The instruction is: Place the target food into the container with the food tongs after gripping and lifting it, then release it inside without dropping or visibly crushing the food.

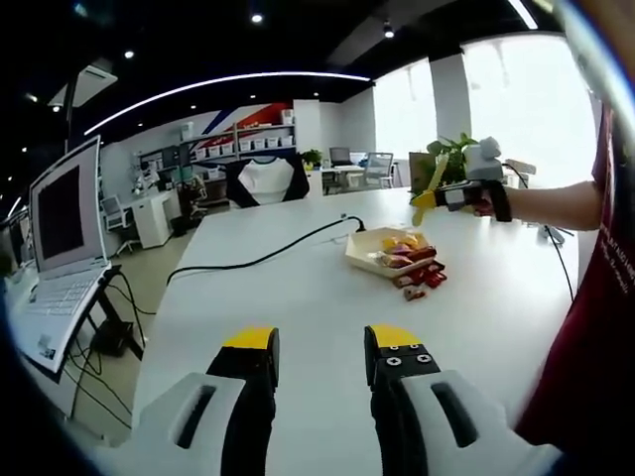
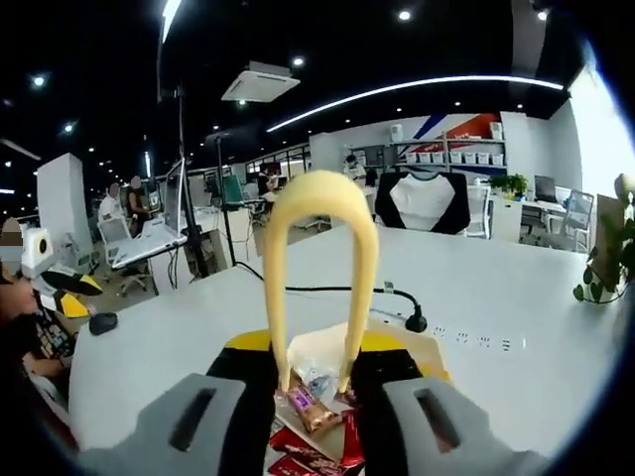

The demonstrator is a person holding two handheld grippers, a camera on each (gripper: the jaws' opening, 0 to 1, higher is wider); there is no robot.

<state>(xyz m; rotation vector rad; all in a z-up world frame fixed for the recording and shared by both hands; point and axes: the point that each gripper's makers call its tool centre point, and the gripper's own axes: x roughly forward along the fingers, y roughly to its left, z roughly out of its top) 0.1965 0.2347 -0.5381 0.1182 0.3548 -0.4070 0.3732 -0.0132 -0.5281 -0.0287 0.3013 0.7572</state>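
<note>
My right gripper (image 2: 316,349) is shut on yellow food tongs (image 2: 319,228). Their U-shaped bend points away from the camera and both arms run back between the jaws. Below them lie wrapped snacks (image 2: 310,409) in red and brown foil, beside the cream container (image 2: 422,349). In the left gripper view the container (image 1: 369,260) holds yellow and red snacks, and several red packets (image 1: 422,279) lie on the table next to it. The right gripper (image 1: 474,194) hovers above it with the tongs (image 1: 428,191). My left gripper (image 1: 319,345) stands open over the bare white table (image 1: 298,288).
A laptop (image 1: 62,248) sits at the table's left edge. A black cable (image 1: 268,255) runs across to a plug (image 2: 415,321). A potted plant (image 1: 451,149) stands at the far side, and a mouse (image 2: 102,322) near the left edge. A person's red shirt (image 1: 595,327) fills the right.
</note>
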